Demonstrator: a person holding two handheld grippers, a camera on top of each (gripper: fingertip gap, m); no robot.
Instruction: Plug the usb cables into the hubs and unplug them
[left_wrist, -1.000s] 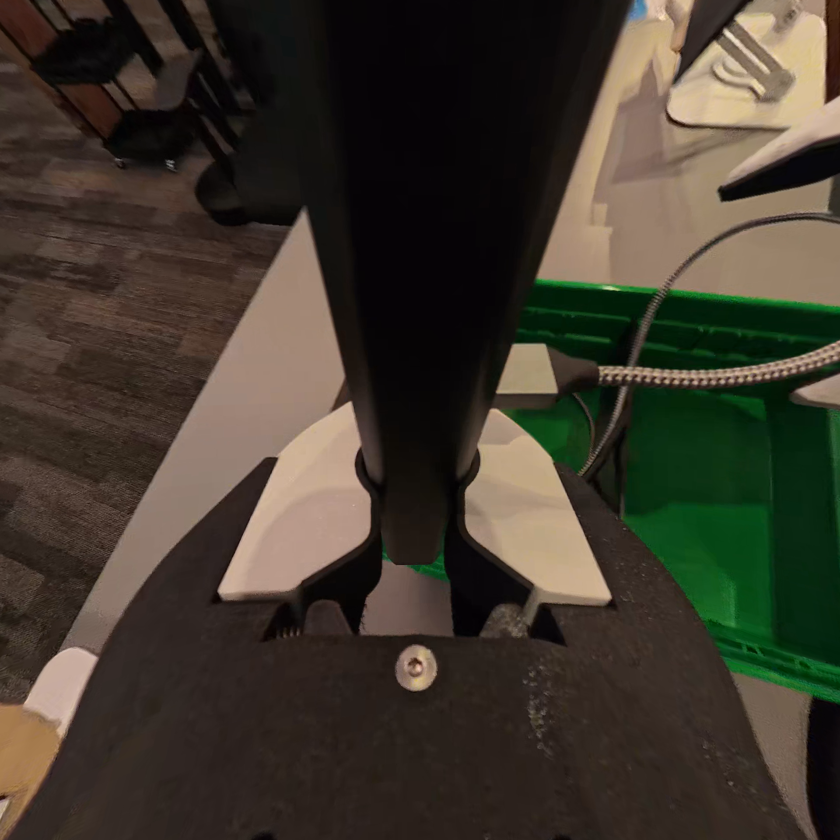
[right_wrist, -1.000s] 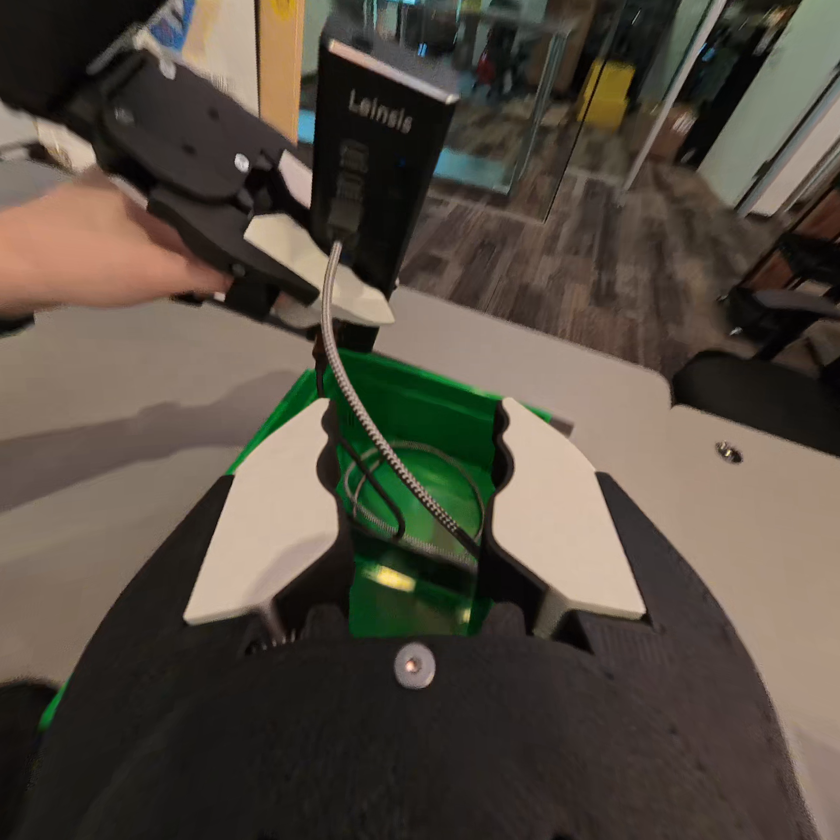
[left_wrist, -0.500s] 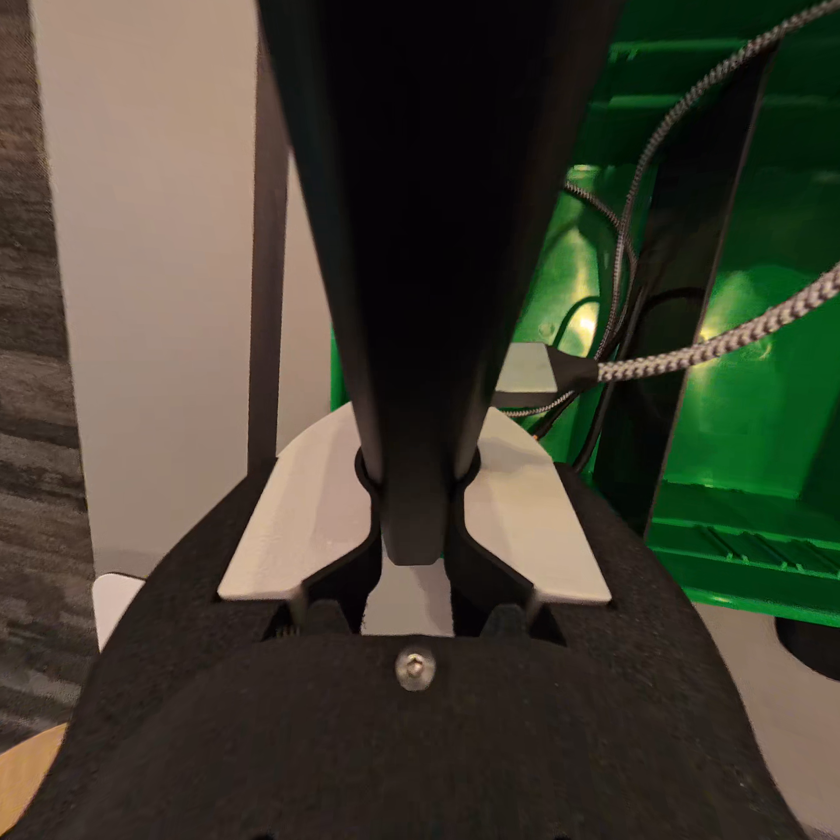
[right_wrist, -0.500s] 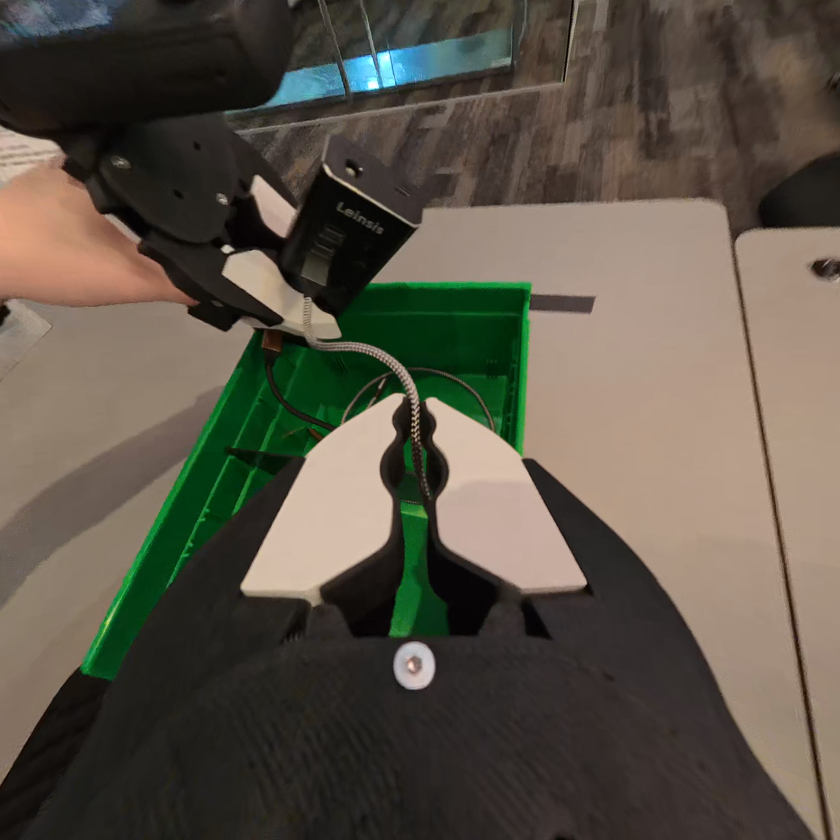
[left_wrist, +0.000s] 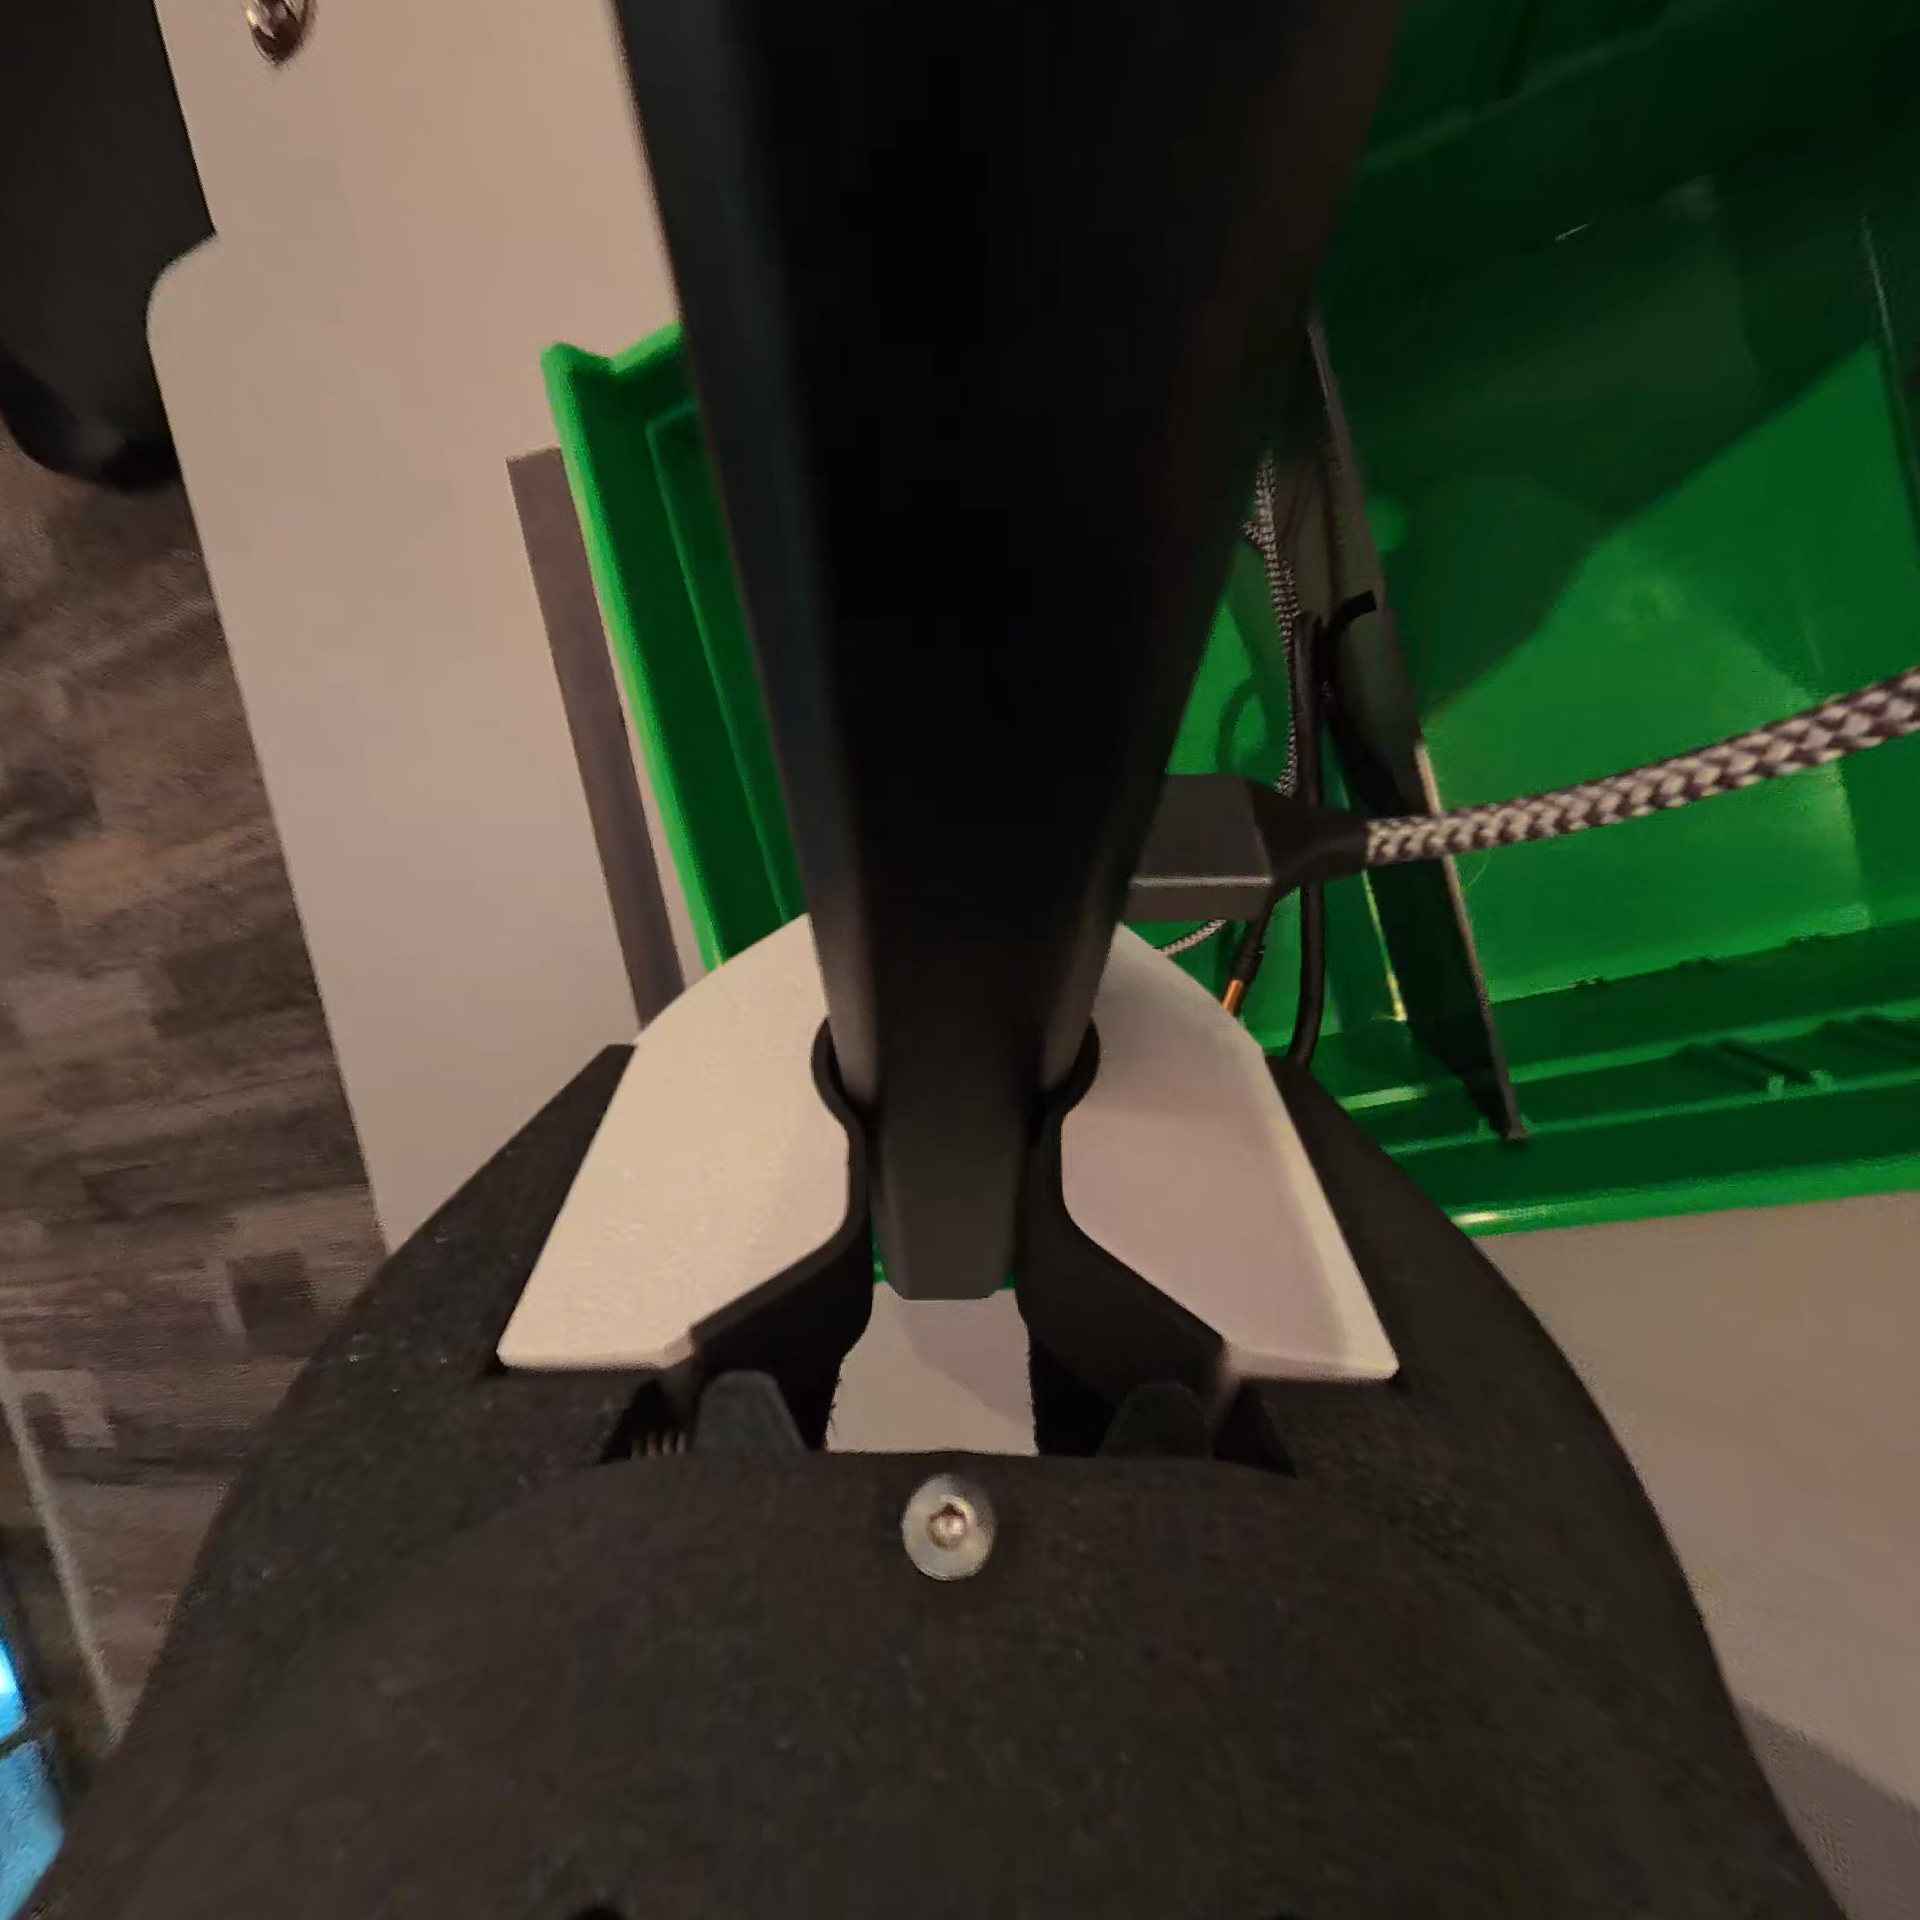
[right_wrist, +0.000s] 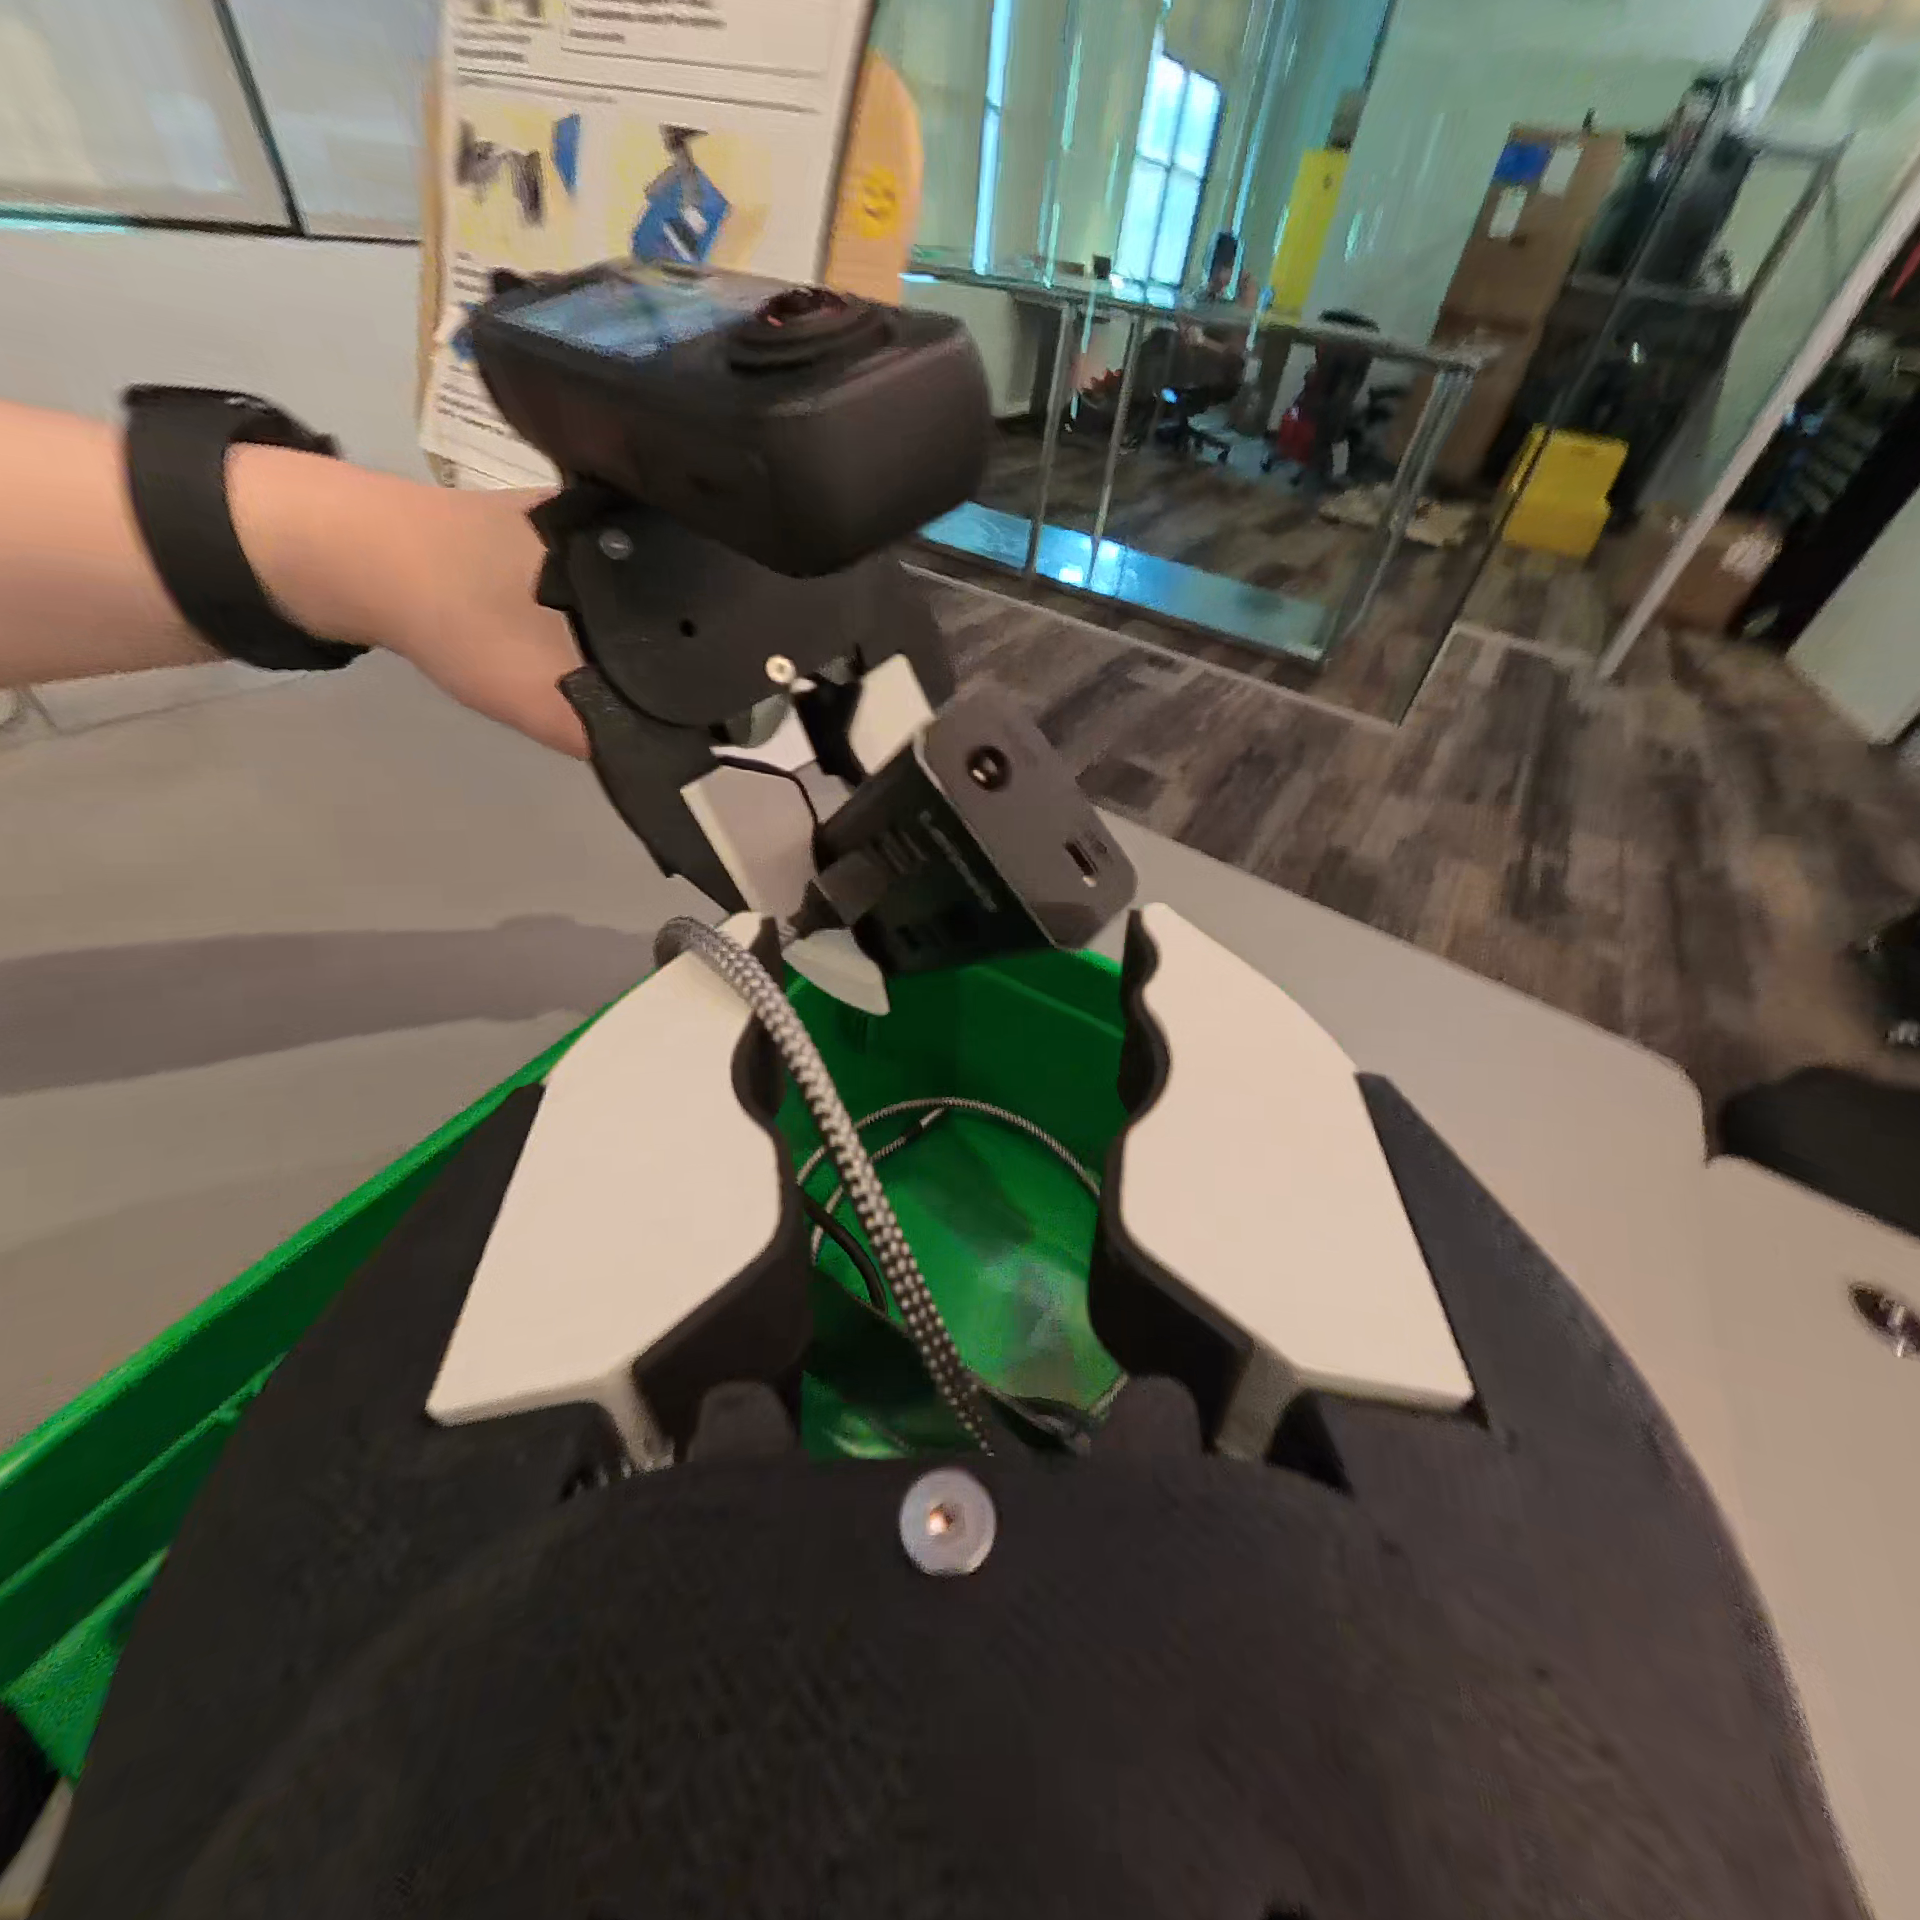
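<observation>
My left gripper (left_wrist: 956, 1039) is shut on a black USB hub (left_wrist: 966, 520), which fills the middle of the left wrist view. A grey braided USB cable (left_wrist: 1558, 821) has its plug (left_wrist: 1205, 842) in the hub's right side. In the right wrist view a hand holds the left gripper (right_wrist: 790, 821) with the tilted hub (right_wrist: 966, 842) above the green bin (right_wrist: 260, 1299). My right gripper (right_wrist: 940, 987) is open just below the hub. The braided cable (right_wrist: 831, 1122) hangs loose between its fingers, close to the left finger (right_wrist: 644, 1174), and runs down into the bin.
The bin (left_wrist: 1662, 1039) stands on a grey table (right_wrist: 312, 935) and holds thin black cable loops (right_wrist: 966, 1117). The table's edge and the carpeted floor (left_wrist: 125, 831) lie to the left in the left wrist view. A dark chair (right_wrist: 1818, 1143) is at the right.
Half a second ago my right gripper was shut on the braided cable; now it is open and nearer the hub. The left gripper has tilted the hub over the bin.
</observation>
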